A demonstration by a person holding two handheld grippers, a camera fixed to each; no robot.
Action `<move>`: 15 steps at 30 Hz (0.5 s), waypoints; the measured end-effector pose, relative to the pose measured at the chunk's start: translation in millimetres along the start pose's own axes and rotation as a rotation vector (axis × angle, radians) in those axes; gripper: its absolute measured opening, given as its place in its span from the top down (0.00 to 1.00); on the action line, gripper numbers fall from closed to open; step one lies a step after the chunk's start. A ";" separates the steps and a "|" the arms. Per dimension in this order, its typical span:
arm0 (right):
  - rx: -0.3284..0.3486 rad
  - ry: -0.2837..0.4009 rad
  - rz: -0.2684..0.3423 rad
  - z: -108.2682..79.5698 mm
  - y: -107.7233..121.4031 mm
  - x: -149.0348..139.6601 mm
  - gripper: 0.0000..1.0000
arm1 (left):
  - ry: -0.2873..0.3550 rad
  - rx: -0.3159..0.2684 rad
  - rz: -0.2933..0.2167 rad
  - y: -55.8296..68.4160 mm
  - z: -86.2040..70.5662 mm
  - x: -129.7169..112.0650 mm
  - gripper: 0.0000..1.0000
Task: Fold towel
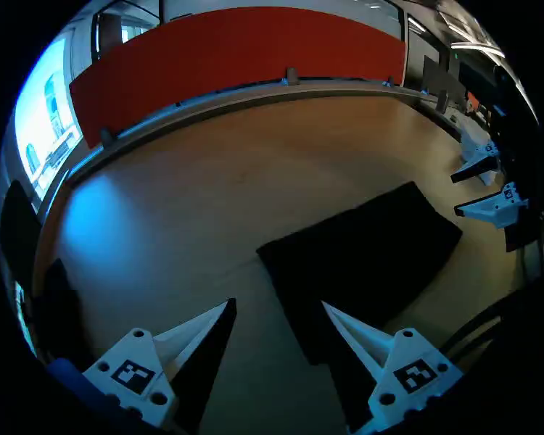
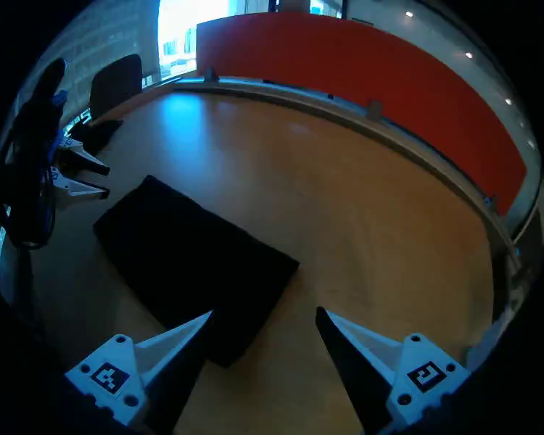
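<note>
While poised above the desk [image 1: 199, 188], left tool [image 1: 278, 303] spread wide, gripping nothing, right tool [image 2: 264, 312] spread wide too, black towel [image 1: 366, 246] flat, untouched.

Black towel [image 2: 192, 264] flat on wooden table [image 2: 373, 217]; right hand-held gripper [image 2: 264, 312] fingers spread wide.

The towel [image 1: 359, 254] lies on the table [image 1: 199, 203], before the partition [image 1: 236, 51].

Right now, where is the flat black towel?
The flat black towel lies on the wooden table, between the left gripper and the right gripper.
</note>
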State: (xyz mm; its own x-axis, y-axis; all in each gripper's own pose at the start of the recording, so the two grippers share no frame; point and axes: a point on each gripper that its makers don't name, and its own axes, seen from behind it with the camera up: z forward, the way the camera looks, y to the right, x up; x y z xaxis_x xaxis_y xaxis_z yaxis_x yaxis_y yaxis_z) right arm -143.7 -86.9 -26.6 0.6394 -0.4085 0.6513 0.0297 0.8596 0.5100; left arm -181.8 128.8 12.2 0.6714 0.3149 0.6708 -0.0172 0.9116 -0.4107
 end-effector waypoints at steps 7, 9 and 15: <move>-0.006 0.008 0.020 -17.9 -12.3 -11.7 0.00 | -0.003 0.001 -0.024 7.9 -17.3 -19.6 0.24; -0.007 0.012 0.028 -22.0 -15.2 -13.9 0.00 | -0.002 0.001 -0.032 9.3 -21.0 -23.6 0.24; -0.006 0.017 0.037 -26.9 -19.2 -17.0 0.00 | 0.002 0.009 -0.046 7.0 -27.1 -29.1 0.25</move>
State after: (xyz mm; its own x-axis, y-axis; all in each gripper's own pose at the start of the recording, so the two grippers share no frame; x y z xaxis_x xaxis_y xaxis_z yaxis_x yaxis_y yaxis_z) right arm -134.5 -88.3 -62.6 0.6535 -0.3707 0.6600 0.0102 0.8761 0.4820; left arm -181.4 118.9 -27.0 0.6732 0.2716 0.6878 0.0070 0.9277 -0.3732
